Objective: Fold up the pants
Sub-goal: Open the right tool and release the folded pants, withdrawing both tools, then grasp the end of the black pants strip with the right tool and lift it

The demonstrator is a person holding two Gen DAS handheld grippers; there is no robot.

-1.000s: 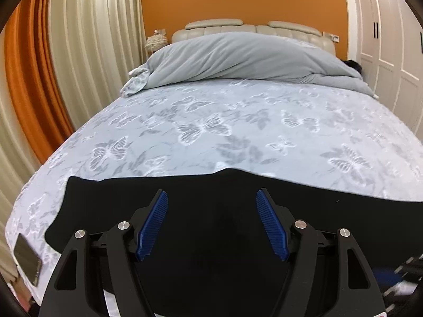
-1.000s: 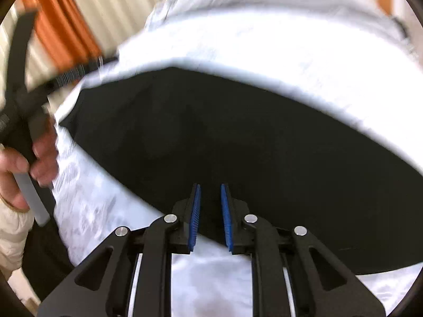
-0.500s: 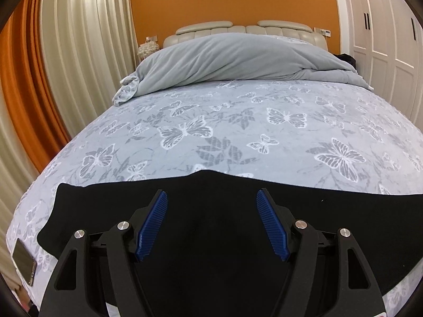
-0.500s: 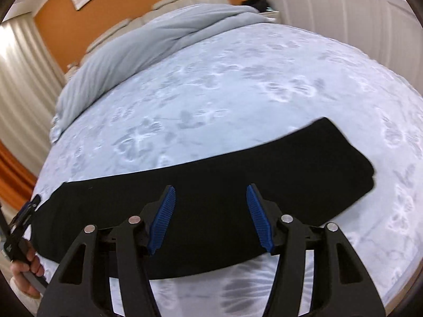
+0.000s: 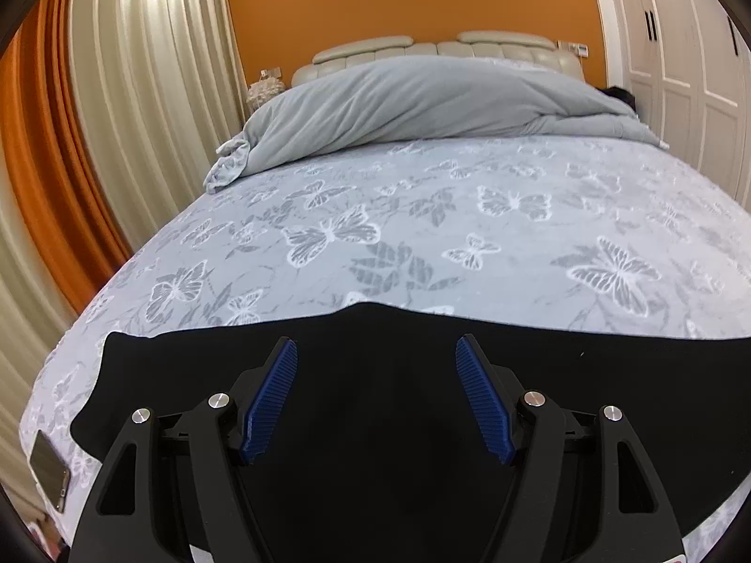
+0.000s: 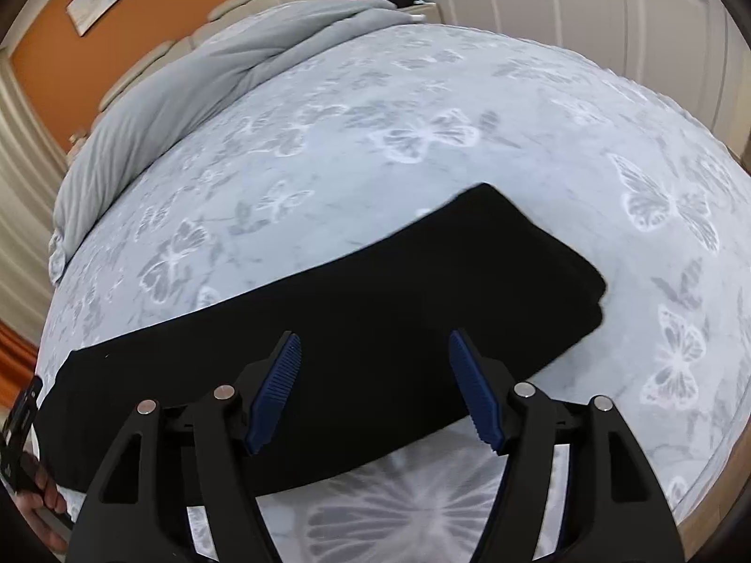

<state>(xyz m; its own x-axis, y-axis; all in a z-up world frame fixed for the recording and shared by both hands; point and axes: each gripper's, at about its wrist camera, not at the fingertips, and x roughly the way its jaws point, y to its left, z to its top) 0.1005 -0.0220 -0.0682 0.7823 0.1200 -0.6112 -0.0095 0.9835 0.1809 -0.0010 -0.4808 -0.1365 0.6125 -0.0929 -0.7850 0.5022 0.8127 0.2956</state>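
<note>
Now right gripper (image 6: 374,387) farther right over pants (image 6: 375,300); left gripper (image 5: 375,391) unmoved; both jaws wide.

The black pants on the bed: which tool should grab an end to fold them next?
Probably right. The right tool is open above the pants, whose end lies in full view nearby. The left tool hovers open mid-pants.

One pair of black pants (image 5: 422,422) lies across the near end of one bed (image 5: 469,216). One grey duvet (image 5: 422,103) is heaped at the far end. One phone (image 5: 49,474) sits at the near left corner. Two grippers show, left (image 5: 375,389) and right (image 6: 373,384), each with two blue pads (image 5: 270,403).
</note>
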